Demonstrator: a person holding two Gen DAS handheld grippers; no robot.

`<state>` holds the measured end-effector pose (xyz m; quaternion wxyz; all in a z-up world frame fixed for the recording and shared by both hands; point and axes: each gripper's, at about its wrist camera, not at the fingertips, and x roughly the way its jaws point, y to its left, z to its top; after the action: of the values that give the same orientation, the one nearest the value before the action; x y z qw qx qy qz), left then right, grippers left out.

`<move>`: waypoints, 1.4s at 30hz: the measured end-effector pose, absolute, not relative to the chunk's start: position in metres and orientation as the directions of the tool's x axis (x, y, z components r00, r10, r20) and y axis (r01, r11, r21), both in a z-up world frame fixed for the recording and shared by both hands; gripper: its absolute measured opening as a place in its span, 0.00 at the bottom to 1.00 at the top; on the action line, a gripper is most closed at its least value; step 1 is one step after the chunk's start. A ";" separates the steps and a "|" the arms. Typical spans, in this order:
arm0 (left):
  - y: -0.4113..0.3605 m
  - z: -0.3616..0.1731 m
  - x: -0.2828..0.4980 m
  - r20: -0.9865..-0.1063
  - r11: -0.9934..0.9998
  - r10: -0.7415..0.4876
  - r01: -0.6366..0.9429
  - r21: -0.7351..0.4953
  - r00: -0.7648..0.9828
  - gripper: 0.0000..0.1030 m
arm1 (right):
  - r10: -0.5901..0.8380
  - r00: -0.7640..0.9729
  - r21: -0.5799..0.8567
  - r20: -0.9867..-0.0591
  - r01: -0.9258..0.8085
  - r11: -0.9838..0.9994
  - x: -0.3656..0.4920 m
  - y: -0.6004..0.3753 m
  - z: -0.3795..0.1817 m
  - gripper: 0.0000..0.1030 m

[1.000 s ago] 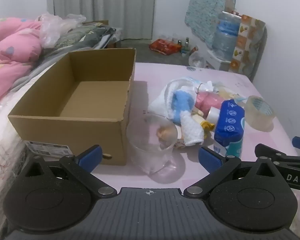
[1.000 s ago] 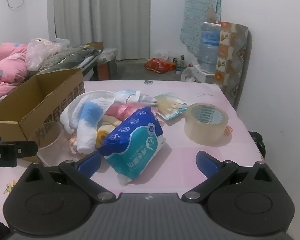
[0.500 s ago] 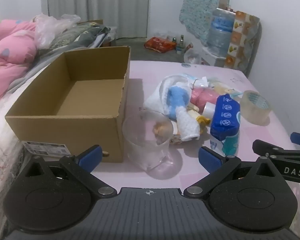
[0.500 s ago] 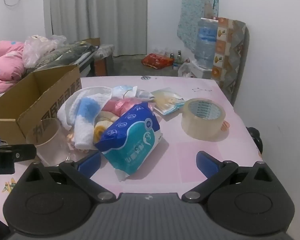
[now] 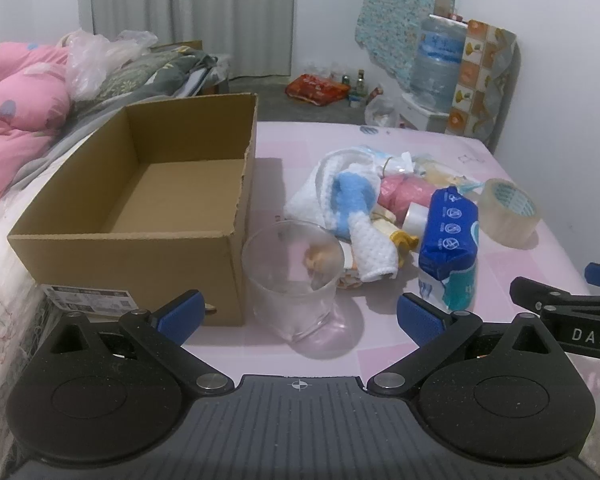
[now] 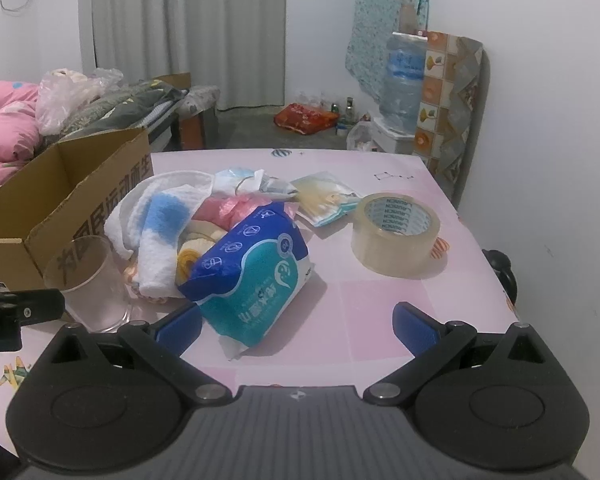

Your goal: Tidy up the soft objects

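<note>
A pink-tiled counter fills the room's foreground, with a bed of pink quilts at its left and a water jug by the far wall. An open cardboard box stands beside the pile: white-and-blue towel, blue tissue pack, tape roll, clear cup. Items under the towel are hard to make out. Left tongs and right tongs are both released, holding nothing.
</note>
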<state>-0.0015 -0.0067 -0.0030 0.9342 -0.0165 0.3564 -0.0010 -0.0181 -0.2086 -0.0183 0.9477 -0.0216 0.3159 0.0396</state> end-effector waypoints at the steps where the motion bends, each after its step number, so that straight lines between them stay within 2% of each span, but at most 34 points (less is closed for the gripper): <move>1: -0.007 -0.003 -0.001 -0.667 0.999 -0.013 -0.010 -0.031 0.745 1.00 | 0.061 0.797 -0.016 -0.601 -0.089 0.996 -0.018 -0.209 -0.018 0.68; 42: 0.001 -0.002 -0.005 -0.672 1.000 -0.013 -0.009 -0.029 0.740 1.00 | 0.064 0.799 -0.018 -0.598 -0.093 0.996 -0.018 -0.207 -0.017 0.68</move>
<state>-0.0050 0.0012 -0.0024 0.9327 -0.0150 0.3604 -0.0011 -0.0178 -0.2074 -0.0167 0.9481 -0.0233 0.3145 0.0412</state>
